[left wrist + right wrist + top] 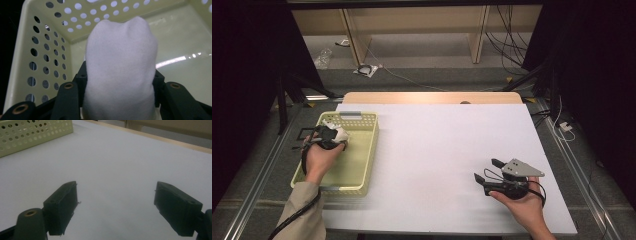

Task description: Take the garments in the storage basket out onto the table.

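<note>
- Your left gripper sits nearest the lens in the left gripper view, its black jaws clamped on a white sock that bulges up between them and fills the centre of the frame.
- In the high view you hold that gripper at the left of the frame, over the upper end of the basket, with the sock showing white at its tip.
- Behind the sock, the left gripper view shows the basket's perforated wall at left and its bare floor at right, so the sock hangs inside the rim; I cannot tell whether it touches the floor.
- Your right gripper rests at the lower right of the high view, well apart from the basket, jaws spread with nothing between them; in its own view it looks across bare white table.
- Risk: the sock is soft and bunched, so if you open too slowly it may cling to a pad and lift back out as you withdraw.
- Risk: the wall stands near on the left, so a sideways pull could snag a jaw and drag the light basket.
</note>
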A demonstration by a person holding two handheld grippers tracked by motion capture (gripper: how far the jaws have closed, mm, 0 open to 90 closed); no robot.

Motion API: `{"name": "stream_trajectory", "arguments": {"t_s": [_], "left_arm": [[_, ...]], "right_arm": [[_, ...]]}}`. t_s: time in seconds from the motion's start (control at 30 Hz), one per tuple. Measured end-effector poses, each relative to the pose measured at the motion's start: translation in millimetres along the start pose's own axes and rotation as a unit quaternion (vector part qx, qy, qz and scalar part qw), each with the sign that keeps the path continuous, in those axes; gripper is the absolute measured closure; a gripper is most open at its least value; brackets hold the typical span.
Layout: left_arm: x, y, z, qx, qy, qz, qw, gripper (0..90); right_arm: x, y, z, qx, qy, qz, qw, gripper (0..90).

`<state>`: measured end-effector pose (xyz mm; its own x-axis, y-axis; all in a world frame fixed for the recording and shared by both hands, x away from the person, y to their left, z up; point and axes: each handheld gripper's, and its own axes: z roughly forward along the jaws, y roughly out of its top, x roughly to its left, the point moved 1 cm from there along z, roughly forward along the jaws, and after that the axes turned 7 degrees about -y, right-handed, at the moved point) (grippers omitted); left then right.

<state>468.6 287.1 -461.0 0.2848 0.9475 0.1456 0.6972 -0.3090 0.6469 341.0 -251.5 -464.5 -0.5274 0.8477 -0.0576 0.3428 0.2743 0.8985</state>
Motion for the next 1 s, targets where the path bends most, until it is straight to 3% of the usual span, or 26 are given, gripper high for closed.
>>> {"name": "stream_trajectory", "arguments": {"t_s": [0.4, 1.0], "left_arm": [[-5.7, 0.8, -15.9, -0.045, 0.006, 0.001, 0.9990, 51.5], [-27.4, 5.2, -36.5, -0.085, 0.011, 0.048, 0.9952, 51.4]], "right_arm": [[-0.3, -0.1, -0.2, 0.002, -0.002, 0.000, 1.0000, 19.6], [-0.9, 0.0, -0.9, 0.001, -0.001, -0.005, 1.0000, 19.7]]}}
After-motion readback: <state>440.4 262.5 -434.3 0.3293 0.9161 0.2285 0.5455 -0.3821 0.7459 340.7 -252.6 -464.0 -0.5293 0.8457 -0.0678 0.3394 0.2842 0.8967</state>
